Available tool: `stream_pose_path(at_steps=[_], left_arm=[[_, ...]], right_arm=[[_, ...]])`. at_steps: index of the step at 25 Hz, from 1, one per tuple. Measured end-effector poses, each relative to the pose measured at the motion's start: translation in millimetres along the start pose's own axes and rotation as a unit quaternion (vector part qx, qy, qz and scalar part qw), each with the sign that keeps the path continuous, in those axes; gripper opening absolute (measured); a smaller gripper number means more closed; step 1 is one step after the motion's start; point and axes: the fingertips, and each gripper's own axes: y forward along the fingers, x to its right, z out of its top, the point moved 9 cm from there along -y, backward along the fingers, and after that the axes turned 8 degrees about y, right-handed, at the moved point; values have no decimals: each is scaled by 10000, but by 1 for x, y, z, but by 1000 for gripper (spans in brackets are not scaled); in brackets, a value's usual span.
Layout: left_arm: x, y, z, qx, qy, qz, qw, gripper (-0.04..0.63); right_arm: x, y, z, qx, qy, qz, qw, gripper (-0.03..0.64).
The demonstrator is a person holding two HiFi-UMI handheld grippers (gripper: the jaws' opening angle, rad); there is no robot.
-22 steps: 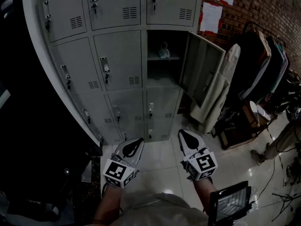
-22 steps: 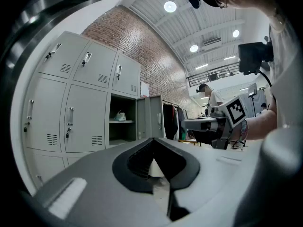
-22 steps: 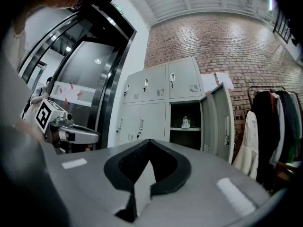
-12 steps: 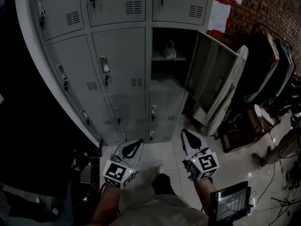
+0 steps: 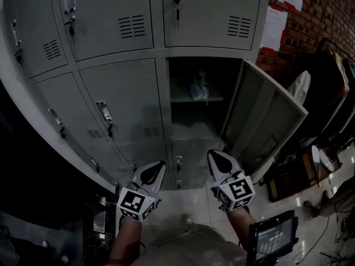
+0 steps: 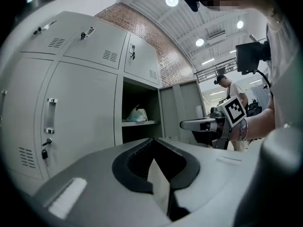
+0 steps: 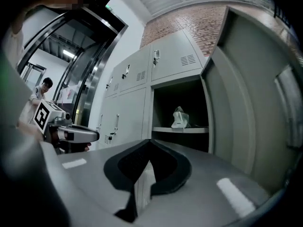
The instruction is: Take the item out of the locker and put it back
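Nothing is taken out yet: the item waits on its shelf and both claws are empty.
The pale crumpled bag [image 5: 198,87] lies on the shelf [image 5: 215,99] of the open locker compartment, and the locker door [image 5: 266,118] is swung out to the right. The left claw [image 5: 158,168] and the right claw [image 5: 216,158] are each closed tight on nothing, low and well apart from the bag. I judge that the whole task remains: reach in, take out, put back. Only the head view shows both claws side by side below the compartment. The gripper views show the bag's pinched top better, and the left gripper view shows another person [image 6: 228,86] far behind.
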Motion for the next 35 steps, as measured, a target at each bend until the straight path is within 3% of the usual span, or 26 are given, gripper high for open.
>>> stream_pose_path(at_steps=[8, 10, 11, 14, 15, 18, 23, 26, 27, 29, 31, 35], left_arm=[[-49, 57, -2, -37, -98, 158, 9998, 4], [-59, 66, -1, -36, -51, 101, 9999, 5], [-63, 70, 0, -34, -14, 68, 10000, 5], [-74, 80, 4, 1, 35, -16, 10000, 5], [-78, 82, 5, 12, 40, -21, 10000, 5], [-88, 85, 0, -40, 36, -20, 10000, 4], [-100, 85, -4, -162, -14, -8, 9999, 5], [-109, 87, -6, -154, -26, 41, 9999, 5], [-111, 87, -7, -169, -38, 72, 9998, 5], [-115, 89, -9, -202, -65, 69, 9998, 5], [-118, 90, -11, -169, -83, 28, 9998, 5], [-122, 91, -12, -104, -83, 7, 9999, 4]], right_arm=[[48, 75, 27, 162, -168, 126, 9996, 2], [55, 89, 33, 281, -145, 60, 9995, 32], [58, 95, 37, 351, -145, -4, 9993, 89], [68, 117, 50, 632, -251, -335, 9971, 381], [72, 127, 55, 705, -313, -435, 9961, 446], [83, 157, 65, 737, -266, -501, 9957, 497], [94, 188, 70, 659, -279, -578, 9958, 492], [102, 202, 68, 416, -379, -699, 9960, 456], [104, 206, 64, 238, -408, -678, 9966, 400], [106, 209, 60, -8, -504, -597, 9969, 173], [105, 207, 62, 3, -659, -581, 9961, 50], [104, 201, 70, 239, -695, -636, 9953, 17]])
